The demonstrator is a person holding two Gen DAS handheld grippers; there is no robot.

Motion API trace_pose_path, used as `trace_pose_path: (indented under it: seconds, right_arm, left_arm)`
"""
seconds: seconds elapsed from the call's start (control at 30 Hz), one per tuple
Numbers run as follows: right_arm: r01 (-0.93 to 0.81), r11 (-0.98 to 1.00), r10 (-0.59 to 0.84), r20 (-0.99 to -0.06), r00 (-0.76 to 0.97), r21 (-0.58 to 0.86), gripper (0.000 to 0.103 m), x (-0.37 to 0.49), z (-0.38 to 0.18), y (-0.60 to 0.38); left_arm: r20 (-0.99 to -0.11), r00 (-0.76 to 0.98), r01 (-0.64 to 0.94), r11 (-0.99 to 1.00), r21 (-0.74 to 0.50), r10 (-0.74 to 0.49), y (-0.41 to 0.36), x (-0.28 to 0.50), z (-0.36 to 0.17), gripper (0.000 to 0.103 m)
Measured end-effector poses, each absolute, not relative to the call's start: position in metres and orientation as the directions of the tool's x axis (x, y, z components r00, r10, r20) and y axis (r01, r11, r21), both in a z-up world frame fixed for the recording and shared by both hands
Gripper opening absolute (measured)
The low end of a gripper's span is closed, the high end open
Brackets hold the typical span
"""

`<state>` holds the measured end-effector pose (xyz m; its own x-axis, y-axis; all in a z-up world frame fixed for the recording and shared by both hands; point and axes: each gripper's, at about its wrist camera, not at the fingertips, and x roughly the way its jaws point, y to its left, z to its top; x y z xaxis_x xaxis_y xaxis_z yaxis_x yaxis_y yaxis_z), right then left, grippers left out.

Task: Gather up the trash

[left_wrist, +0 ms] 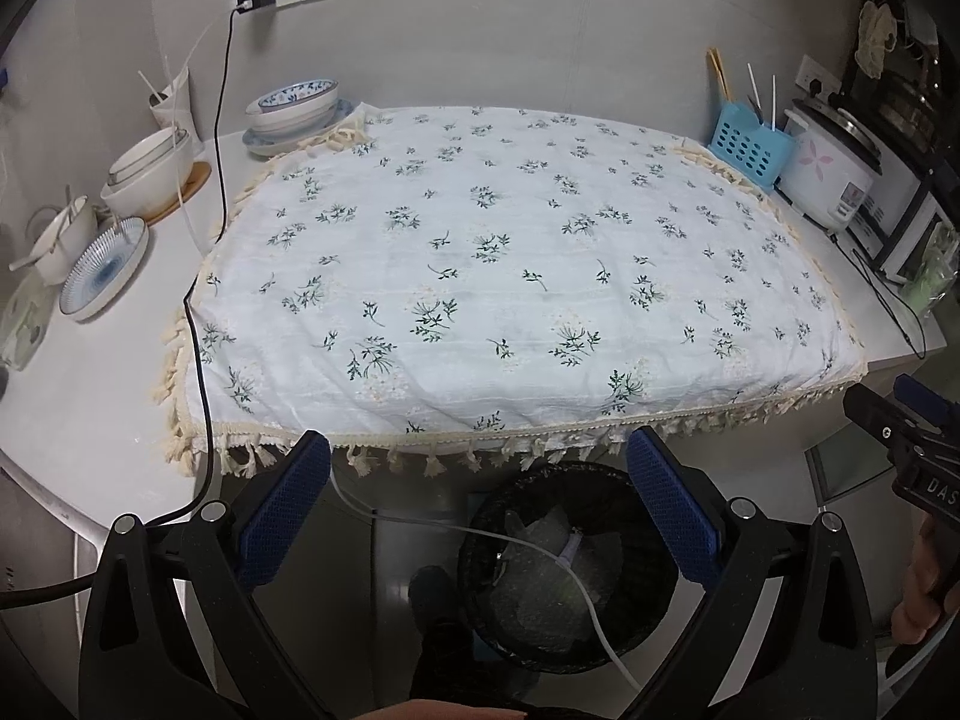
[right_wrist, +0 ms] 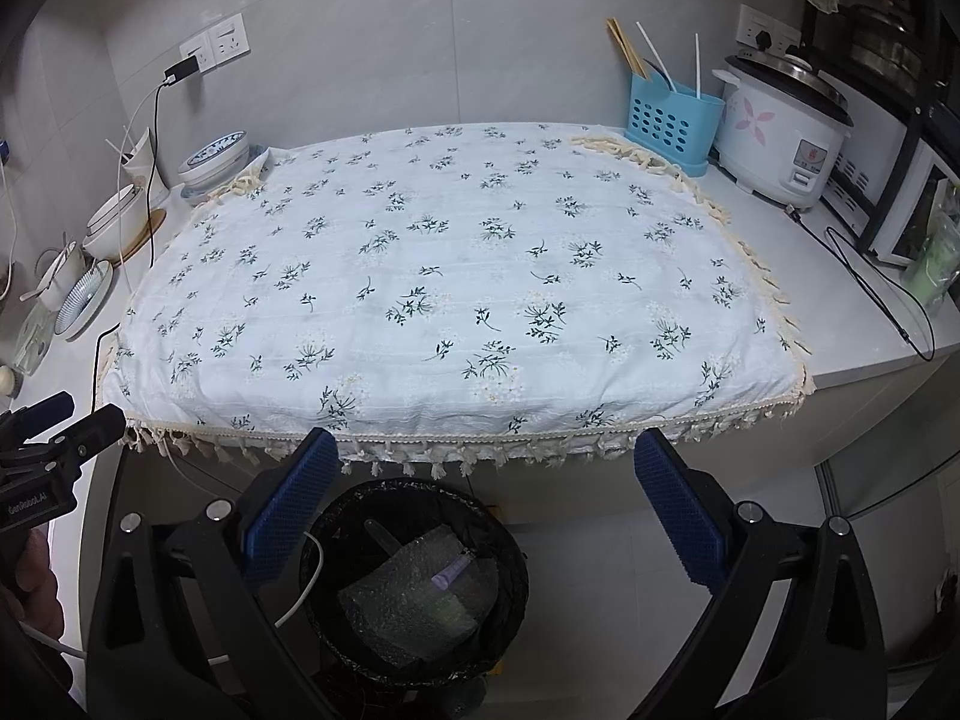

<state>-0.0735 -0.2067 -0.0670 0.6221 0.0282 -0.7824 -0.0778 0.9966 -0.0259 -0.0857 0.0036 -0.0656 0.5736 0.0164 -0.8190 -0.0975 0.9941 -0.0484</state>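
While fingers (right_wrist: 678, 504) gape, bin (right_wrist: 510, 546) clears tablecloth (right_wrist: 456, 300).

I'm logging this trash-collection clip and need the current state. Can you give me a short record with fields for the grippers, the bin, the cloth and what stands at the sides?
left gripper: open, holding nothing
right gripper: open, holding nothing
trash bin: black-lined, on the floor below the counter's front edge
bin contents: bubble wrap, a small purple item
floral tablecloth: spread on the counter, no trash visible on it
left side: bowls and plates
right side: blue utensil holder, rice cooker
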Motion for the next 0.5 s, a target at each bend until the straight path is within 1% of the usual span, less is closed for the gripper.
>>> trace_pose_path:
  seconds: [0.5]
  right_arm:
    - [-0.083, 0.996, 0.031, -0.783, 0.622, -0.027, 0.095, -0.0741, -0.0676, -0.2066]
  left_arm:
    - [-0.81, 0.585, -0.098, 0.995, -0.024, 0.038, -0.0043, -0.0882, -0.0643, 0.097]
